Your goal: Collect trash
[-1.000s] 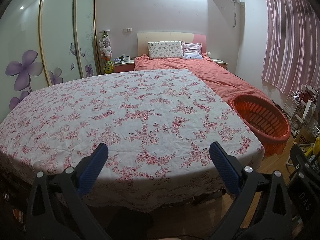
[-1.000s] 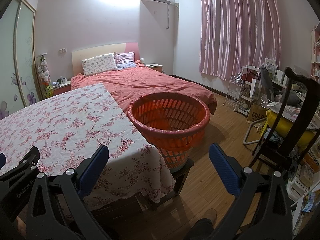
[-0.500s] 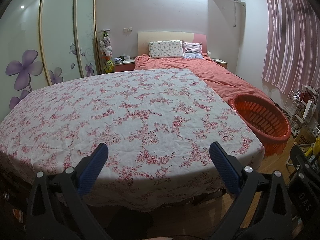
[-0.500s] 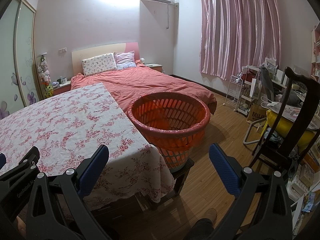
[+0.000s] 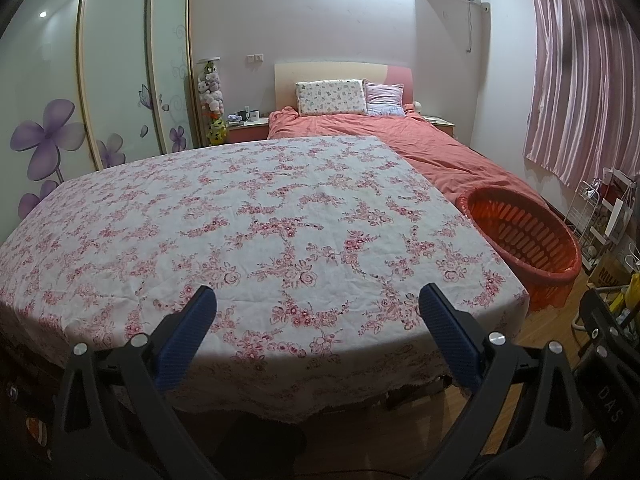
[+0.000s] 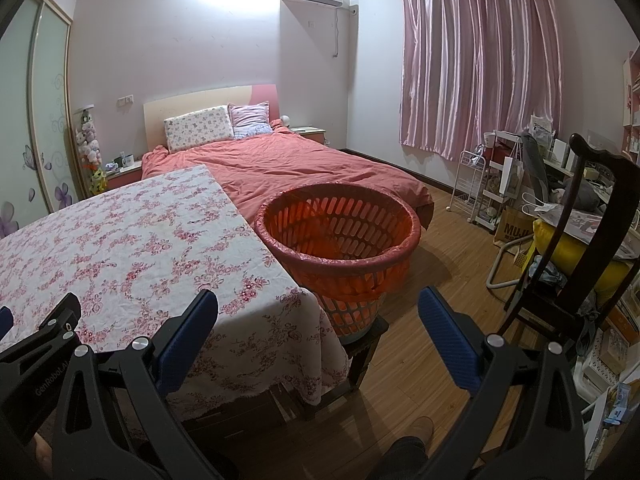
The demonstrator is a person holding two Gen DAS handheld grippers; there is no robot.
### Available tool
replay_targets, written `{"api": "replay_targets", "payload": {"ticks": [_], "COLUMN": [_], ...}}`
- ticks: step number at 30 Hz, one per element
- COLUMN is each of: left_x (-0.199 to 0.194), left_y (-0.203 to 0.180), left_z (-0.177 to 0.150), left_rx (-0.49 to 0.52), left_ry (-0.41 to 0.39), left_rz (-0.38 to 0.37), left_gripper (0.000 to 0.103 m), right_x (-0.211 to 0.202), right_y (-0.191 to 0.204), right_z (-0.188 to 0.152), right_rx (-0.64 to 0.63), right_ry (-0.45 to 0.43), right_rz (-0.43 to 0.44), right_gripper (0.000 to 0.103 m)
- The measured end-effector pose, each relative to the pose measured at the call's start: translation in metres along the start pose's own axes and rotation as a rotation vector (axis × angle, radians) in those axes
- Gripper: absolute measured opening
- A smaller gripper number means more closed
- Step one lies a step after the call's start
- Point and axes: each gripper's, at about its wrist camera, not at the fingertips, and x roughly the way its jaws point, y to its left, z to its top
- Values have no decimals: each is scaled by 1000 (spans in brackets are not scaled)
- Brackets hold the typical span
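your left hand-held gripper (image 5: 316,320) and right hand-held gripper (image 6: 318,322) both hang spread apart and empty above the desk (image 5: 256,216). no trash shows anywhere; the orange basket (image 6: 340,236) sits just beside the desk's corner, likely for easy drops.

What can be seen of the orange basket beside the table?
The orange basket is round, plastic-looking, with slotted walls and a thick rolled rim. A thin reddish liner bag seems folded over the rim. It stands upright on a dark low stool, close against the corner of the floral tablecloth, with the bed behind. No trash shows inside. Neither gripper touches it.
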Motion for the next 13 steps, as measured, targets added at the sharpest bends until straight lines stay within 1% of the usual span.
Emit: {"api": "replay_targets", "payload": {"ticks": [13], "left_x": [0], "left_y": [0], "left_z": [-1], "left_rx": [-2], "left_ry": [4], "left_rz": [-1], "left_gripper": [99], "right_x": [0], "right_y": [-1], "right_z": [0], "right_rx": [0], "right_ry": [0], "right_rz": [0], "right_gripper": [99]}}
